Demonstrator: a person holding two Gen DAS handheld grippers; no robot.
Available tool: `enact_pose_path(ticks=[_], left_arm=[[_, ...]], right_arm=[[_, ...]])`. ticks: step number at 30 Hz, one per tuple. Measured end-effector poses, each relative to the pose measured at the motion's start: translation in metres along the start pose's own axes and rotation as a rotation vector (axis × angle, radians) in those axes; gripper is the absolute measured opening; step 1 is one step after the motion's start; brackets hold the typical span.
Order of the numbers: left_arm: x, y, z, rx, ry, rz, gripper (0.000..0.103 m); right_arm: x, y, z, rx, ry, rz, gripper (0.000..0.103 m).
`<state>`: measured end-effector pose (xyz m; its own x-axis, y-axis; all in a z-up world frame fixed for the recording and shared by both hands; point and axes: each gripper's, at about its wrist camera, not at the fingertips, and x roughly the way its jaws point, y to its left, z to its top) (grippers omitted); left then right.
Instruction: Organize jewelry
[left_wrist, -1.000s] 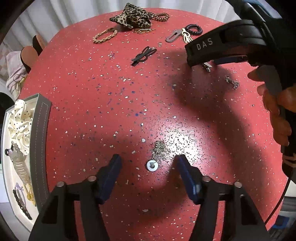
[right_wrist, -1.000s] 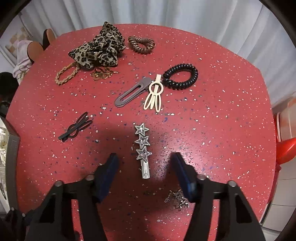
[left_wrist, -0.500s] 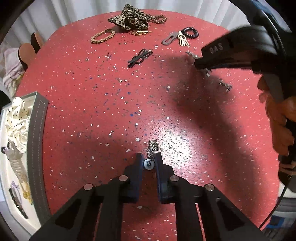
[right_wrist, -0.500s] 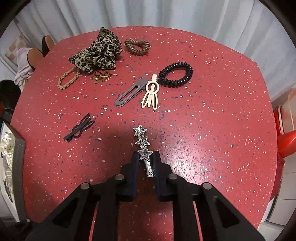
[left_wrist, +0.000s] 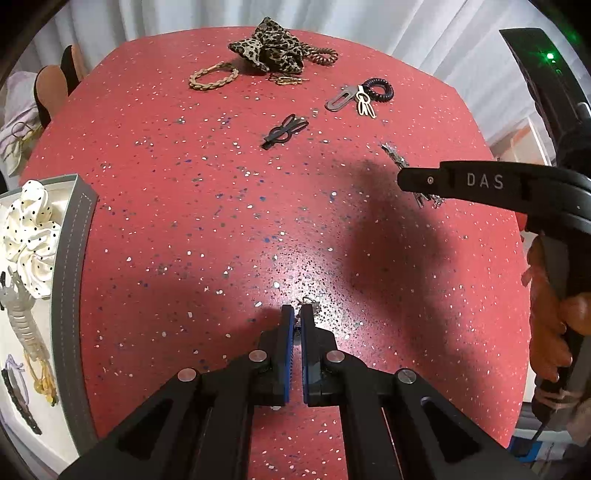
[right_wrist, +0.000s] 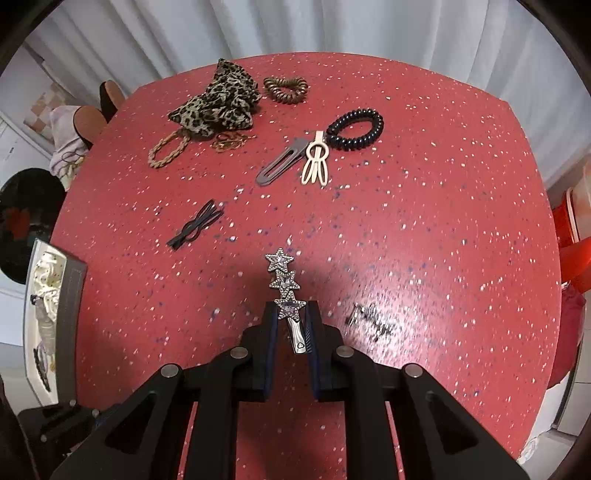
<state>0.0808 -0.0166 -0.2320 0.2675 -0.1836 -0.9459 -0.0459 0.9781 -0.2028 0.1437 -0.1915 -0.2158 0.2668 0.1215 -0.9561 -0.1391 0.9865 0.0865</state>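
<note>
Above the red bench (right_wrist: 443, 184), the left gripper (left_wrist: 295, 314) has just closed its jaws on a chain (left_wrist: 308, 304), while the right gripper (right_wrist: 291, 314) pinches the star clip (right_wrist: 286, 284).

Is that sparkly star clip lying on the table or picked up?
Picked up: the right gripper is shut on the star hair clip, whose stars stick out past the pads.
</note>
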Motion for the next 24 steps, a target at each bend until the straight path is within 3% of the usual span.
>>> enact_pose_path(ticks=[13, 20, 24], left_arm=[[-0.02, 0.003, 0.001, 0.001, -0.034, -0.006, 0.005], [-0.012, 0.011, -0.004, -0.018, -0.003, 0.003, 0.005], [-0.004, 0.011, -0.007, -0.005, 0.014, 0.053, 0.005]], right_arm=[[-0.016, 0.012, -0.009, 0.017, -0.002, 0.037, 0.016], [-0.018, 0.019, -0.019, 0.014, 0.015, 0.044, 0.016], [-0.017, 0.021, -0.022, 0.017, 0.021, 0.045, 0.016]])
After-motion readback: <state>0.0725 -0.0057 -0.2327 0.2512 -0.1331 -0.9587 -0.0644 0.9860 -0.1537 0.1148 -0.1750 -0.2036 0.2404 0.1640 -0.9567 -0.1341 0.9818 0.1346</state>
